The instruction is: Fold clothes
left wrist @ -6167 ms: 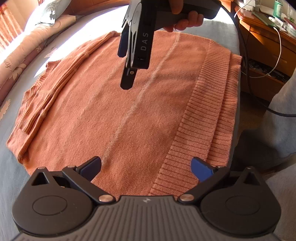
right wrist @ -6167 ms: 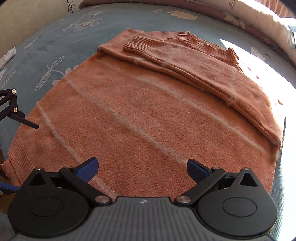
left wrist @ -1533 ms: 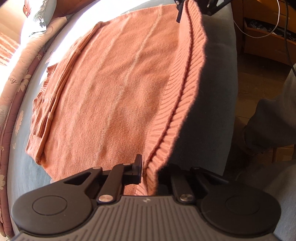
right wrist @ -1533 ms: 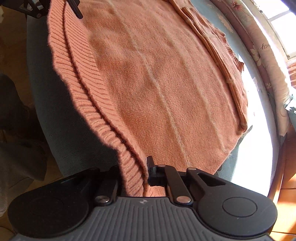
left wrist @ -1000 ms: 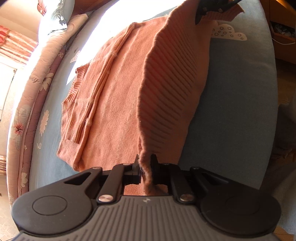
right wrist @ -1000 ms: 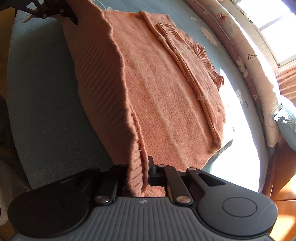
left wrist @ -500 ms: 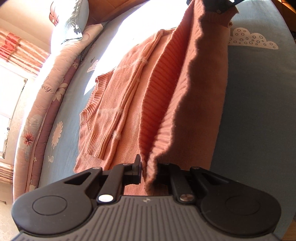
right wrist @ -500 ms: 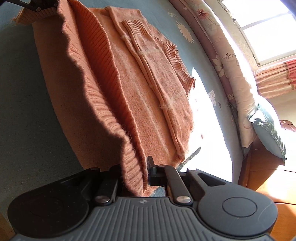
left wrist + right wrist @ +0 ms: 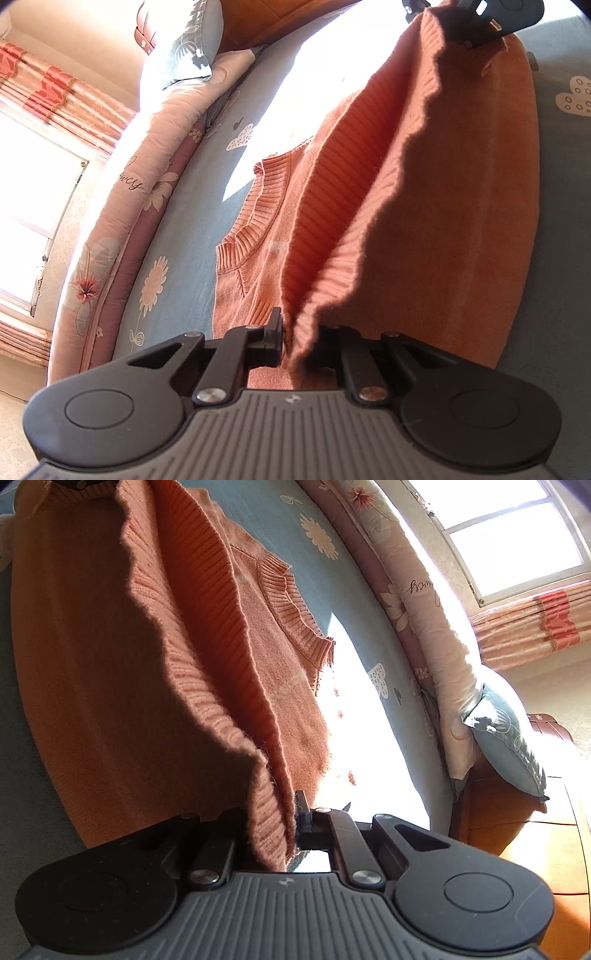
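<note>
An orange knit sweater (image 9: 443,206) (image 9: 110,646) lies on a blue bed, its ribbed hem (image 9: 332,229) (image 9: 207,635) lifted and carried over toward the collar (image 9: 258,206) (image 9: 291,605). My left gripper (image 9: 299,336) is shut on one corner of that hem. My right gripper (image 9: 277,823) is shut on the other corner, and it also shows at the top of the left wrist view as a black gripper (image 9: 476,18). The hem hangs stretched between the two, above the sweater's body. The sleeves are hidden under the raised fold.
The blue bedsheet (image 9: 184,229) (image 9: 22,738) has flower and heart prints. A pink floral quilt roll (image 9: 122,206) (image 9: 417,602) lies along the far side, with a blue pillow (image 9: 181,40) (image 9: 506,738) by a wooden headboard (image 9: 517,830). Bright window (image 9: 506,535) and curtains beyond.
Both grippers have carried the hem further over the sweater toward the collar; the raised fold now covers most of the body, and the folded sleeves have gone out of sight.
</note>
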